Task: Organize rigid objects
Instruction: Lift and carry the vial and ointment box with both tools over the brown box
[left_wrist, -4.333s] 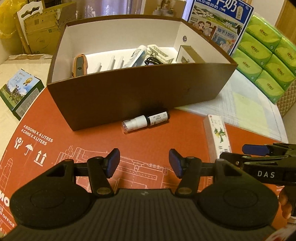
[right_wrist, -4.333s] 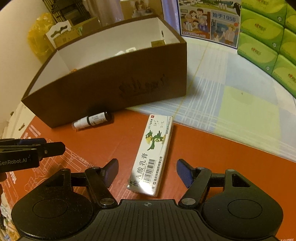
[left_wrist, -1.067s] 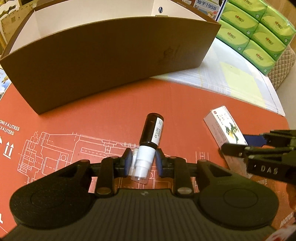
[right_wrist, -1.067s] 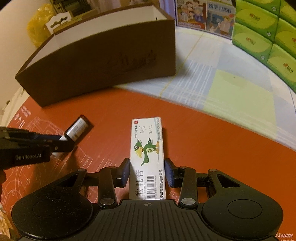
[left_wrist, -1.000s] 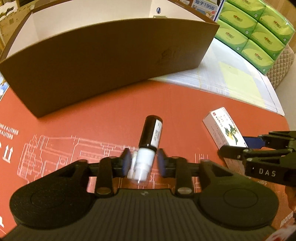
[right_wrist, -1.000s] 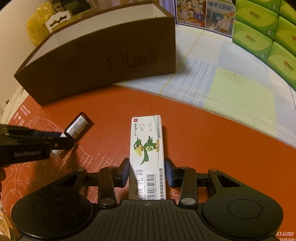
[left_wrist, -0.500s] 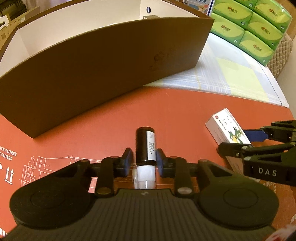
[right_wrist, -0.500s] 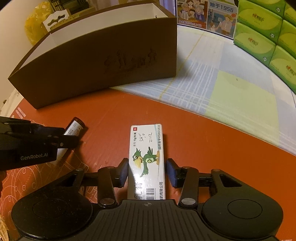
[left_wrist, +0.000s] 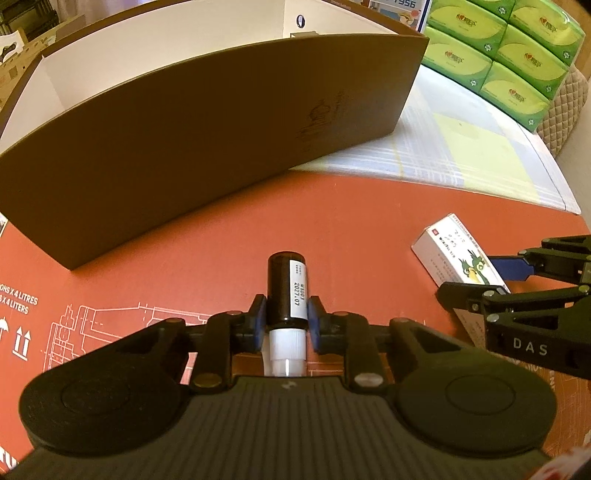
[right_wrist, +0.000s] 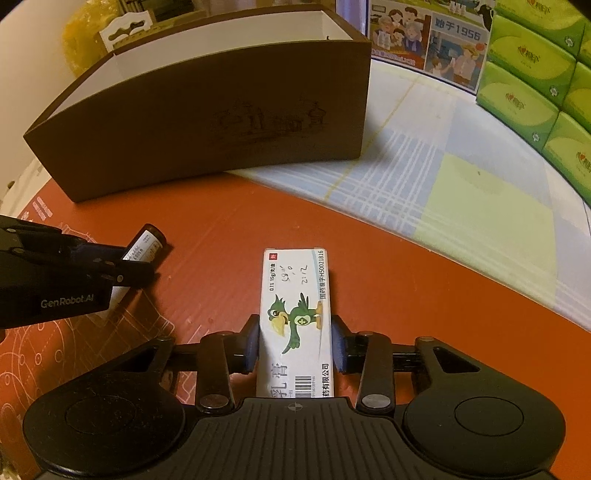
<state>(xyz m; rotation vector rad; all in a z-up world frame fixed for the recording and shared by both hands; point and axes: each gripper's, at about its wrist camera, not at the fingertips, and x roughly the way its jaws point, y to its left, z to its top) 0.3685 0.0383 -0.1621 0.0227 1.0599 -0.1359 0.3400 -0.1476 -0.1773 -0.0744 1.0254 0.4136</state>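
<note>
A small dark bottle (left_wrist: 284, 280) with a white cap is clamped between my left gripper's (left_wrist: 286, 314) pads, dark end pointing toward the brown cardboard box (left_wrist: 207, 122). From the right wrist view the same bottle (right_wrist: 149, 240) sticks out of the left gripper (right_wrist: 136, 264) low over the red sheet. A white medicine box (right_wrist: 295, 291) with a green parrot lies lengthwise in my right gripper (right_wrist: 294, 343); its jaws are closing and the pads touch both long sides. That medicine box (left_wrist: 454, 254) also shows at the right of the left wrist view.
The open brown box stands across the far edge of the red cardboard sheet (left_wrist: 351, 221). A checked cloth (right_wrist: 461, 184) lies to the right, with stacked green tissue packs (right_wrist: 535, 74) and a printed milk carton (right_wrist: 424, 33) behind it.
The left jaws closed on the bottle, which swung from a slant into line with the fingers. The right jaws eased slightly off the medicine box, then came back onto it.
</note>
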